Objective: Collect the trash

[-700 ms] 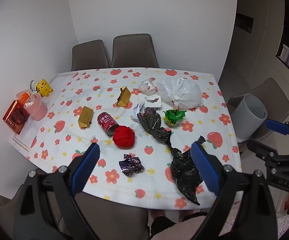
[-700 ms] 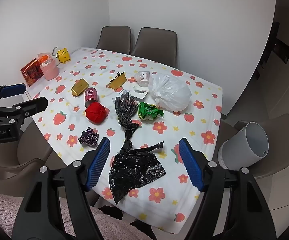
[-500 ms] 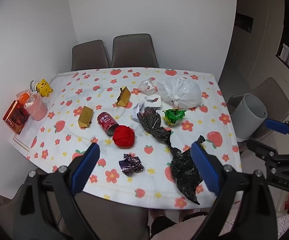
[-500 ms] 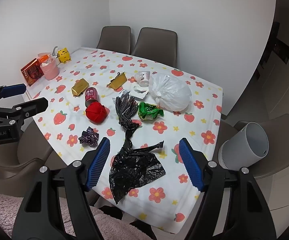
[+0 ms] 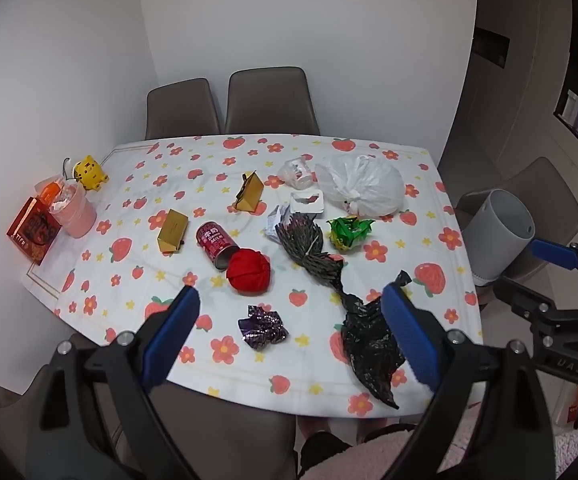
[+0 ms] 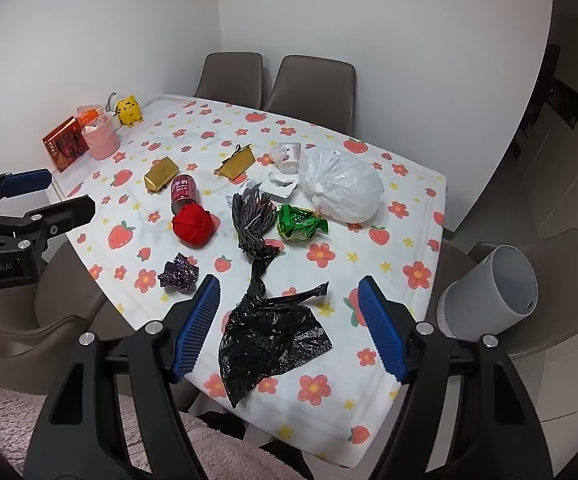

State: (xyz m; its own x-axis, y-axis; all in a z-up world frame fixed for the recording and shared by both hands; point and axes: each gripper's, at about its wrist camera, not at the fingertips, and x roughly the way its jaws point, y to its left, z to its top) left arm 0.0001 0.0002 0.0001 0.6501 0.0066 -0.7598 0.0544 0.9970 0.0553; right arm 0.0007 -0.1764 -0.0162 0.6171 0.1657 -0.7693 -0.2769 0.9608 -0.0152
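Note:
Trash lies on the strawberry-print table [image 5: 249,168]: a black plastic bag [image 6: 269,332] at the near edge, a purple foil wrapper [image 5: 263,326], a red crumpled ball [image 5: 248,271], a red can [image 5: 215,240] on its side, a dark striped wrapper [image 5: 305,236], a green wrapper [image 5: 349,232], a white tied bag [image 5: 363,188]. A grey bin [image 6: 489,296] rests tilted on the chair at right. My left gripper [image 5: 289,336] is open above the near edge. My right gripper [image 6: 289,328] is open above the black bag.
Two gold gift boxes [image 5: 173,230] [image 5: 249,198], a pink cup [image 5: 75,210], a red box [image 5: 33,232] and a yellow toy [image 5: 89,172] sit on the left half. Brown chairs [image 5: 269,100] stand behind the table and at the right side.

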